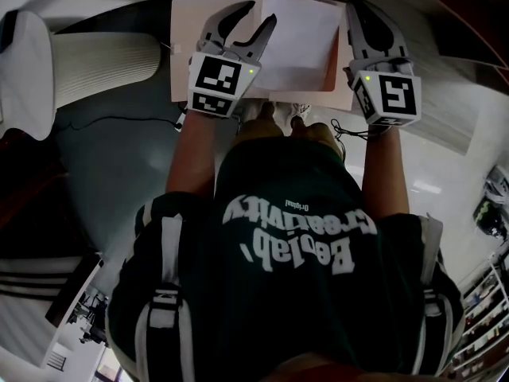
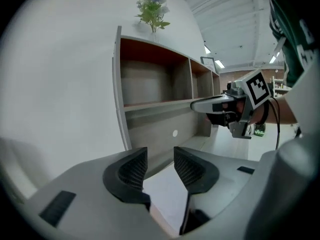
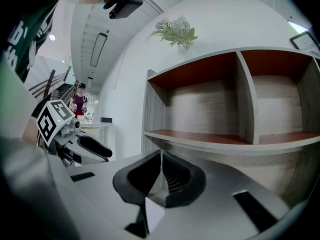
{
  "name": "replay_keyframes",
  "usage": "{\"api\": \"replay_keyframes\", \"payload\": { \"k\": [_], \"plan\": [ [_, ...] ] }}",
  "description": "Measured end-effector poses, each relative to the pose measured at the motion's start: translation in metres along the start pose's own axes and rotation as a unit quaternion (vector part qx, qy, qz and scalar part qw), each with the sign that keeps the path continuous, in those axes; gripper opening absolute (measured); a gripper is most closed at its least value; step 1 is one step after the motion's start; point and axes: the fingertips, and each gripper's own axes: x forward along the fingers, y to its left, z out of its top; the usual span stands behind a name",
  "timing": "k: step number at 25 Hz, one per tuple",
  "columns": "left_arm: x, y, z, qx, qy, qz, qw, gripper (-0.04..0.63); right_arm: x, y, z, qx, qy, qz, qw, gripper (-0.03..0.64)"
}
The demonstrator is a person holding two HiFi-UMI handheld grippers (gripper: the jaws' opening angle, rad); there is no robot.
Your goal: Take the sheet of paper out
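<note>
A white sheet of paper [image 1: 298, 42] lies partly on a tan folder [image 1: 185, 58] on the dark table. My left gripper [image 1: 256, 14] is open at the sheet's left edge, with its fingers apart above the paper and pressing on nothing. In the left gripper view the sheet [image 2: 167, 196] shows below the gap of that gripper [image 2: 160, 166]. My right gripper [image 1: 355, 8] is at the sheet's right edge. In the right gripper view it [image 3: 161, 176] is shut on the thin edge of the sheet [image 3: 154, 215].
A wooden shelf unit [image 2: 160, 84] with open compartments stands against the white wall just beyond the table, with a small plant [image 2: 152, 9] on top. A white ribbed cylinder [image 1: 103, 66] lies at the left. A thin cable [image 1: 127, 119] runs across the dark table [image 1: 119, 150].
</note>
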Motion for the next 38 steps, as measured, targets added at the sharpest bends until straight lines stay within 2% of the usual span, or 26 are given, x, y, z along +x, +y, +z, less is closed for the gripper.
{"api": "replay_keyframes", "payload": {
  "k": [6, 11, 18, 25, 31, 38],
  "plan": [
    [0.017, 0.014, -0.055, -0.052, 0.065, -0.07, 0.9941, 0.22, 0.01, 0.018, 0.002, -0.017, 0.012, -0.003, 1.0, 0.037],
    [0.037, 0.022, -0.101, -0.078, 0.112, -0.109, 0.9847, 0.244, 0.014, 0.029, 0.001, -0.03, 0.02, -0.013, 0.999, 0.037],
    [0.063, 0.025, -0.142, -0.116, 0.154, -0.146, 0.9702, 0.257, 0.016, 0.034, 0.003, -0.051, 0.033, -0.025, 0.998, 0.037],
    [0.087, 0.029, -0.173, -0.157, 0.187, -0.182, 0.9525, 0.273, 0.019, 0.035, -0.002, -0.065, 0.046, -0.037, 0.996, 0.037],
    [0.103, 0.031, -0.19, -0.17, 0.213, -0.212, 0.9386, 0.276, 0.02, 0.042, -0.004, -0.085, 0.059, -0.04, 0.994, 0.037],
    [0.122, 0.022, -0.202, -0.192, 0.241, -0.257, 0.916, 0.276, 0.019, 0.036, -0.006, -0.122, 0.073, -0.049, 0.989, 0.037]
  ]
}}
